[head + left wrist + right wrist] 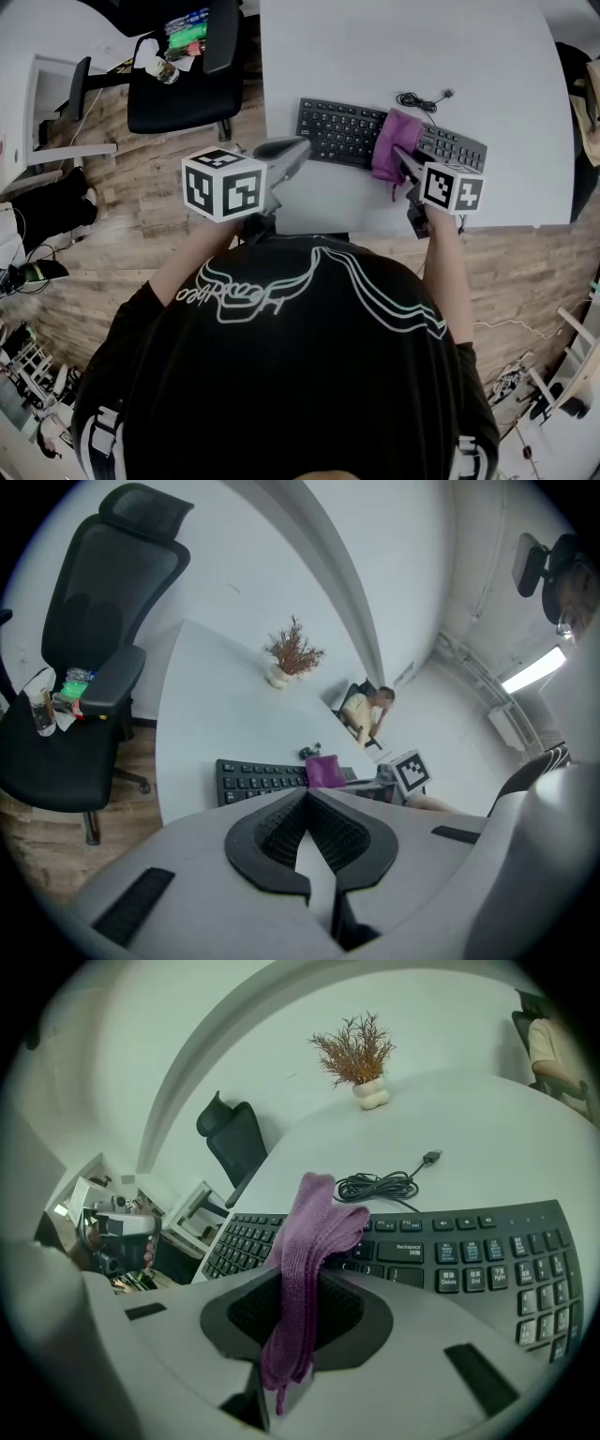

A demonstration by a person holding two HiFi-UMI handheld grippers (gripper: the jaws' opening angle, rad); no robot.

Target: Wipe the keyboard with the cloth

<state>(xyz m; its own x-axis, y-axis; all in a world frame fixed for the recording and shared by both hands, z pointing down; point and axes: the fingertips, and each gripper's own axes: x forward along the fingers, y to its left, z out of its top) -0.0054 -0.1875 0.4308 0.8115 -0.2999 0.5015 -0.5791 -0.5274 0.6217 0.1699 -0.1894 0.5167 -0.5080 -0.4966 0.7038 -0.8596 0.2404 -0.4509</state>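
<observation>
A black keyboard lies on the white table near its front edge. A purple cloth is draped over the keyboard's middle, and my right gripper is shut on the cloth's near end. In the right gripper view the cloth hangs pinched between the jaws, above the keyboard. My left gripper hovers by the keyboard's left end, shut and holding nothing. In the left gripper view its jaws meet in front of the keyboard and the cloth.
The keyboard's coiled cable lies behind it. A potted dried plant stands far back on the table. A black office chair with bottles on its seat stands left of the table. A seated person is beyond the table's far side.
</observation>
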